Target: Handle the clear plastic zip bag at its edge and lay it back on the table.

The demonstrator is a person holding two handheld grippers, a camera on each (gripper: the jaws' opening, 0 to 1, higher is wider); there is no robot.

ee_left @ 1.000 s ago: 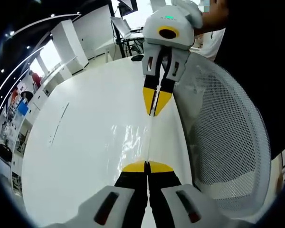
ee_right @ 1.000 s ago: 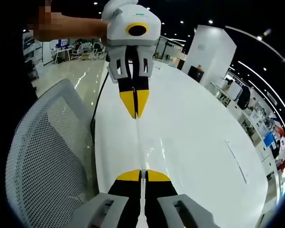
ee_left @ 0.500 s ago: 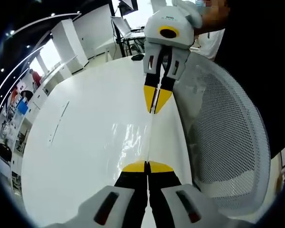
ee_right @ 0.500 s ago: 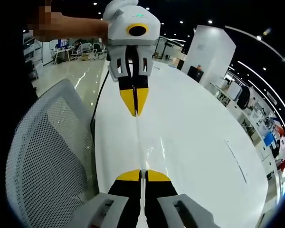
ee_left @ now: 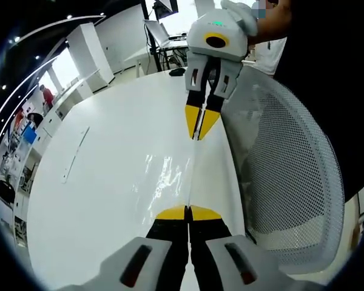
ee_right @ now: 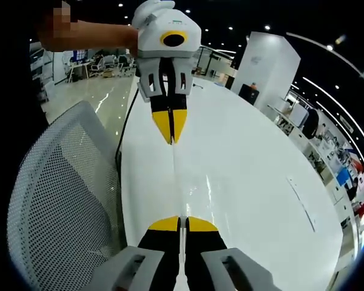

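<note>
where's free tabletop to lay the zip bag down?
Both grippers, left gripper and right gripper, pinch the zip bag stretched along the table edge. Bare white top runs from the bag toward the faint line mark. Crowded side: the mesh chair against the near edge.
</note>
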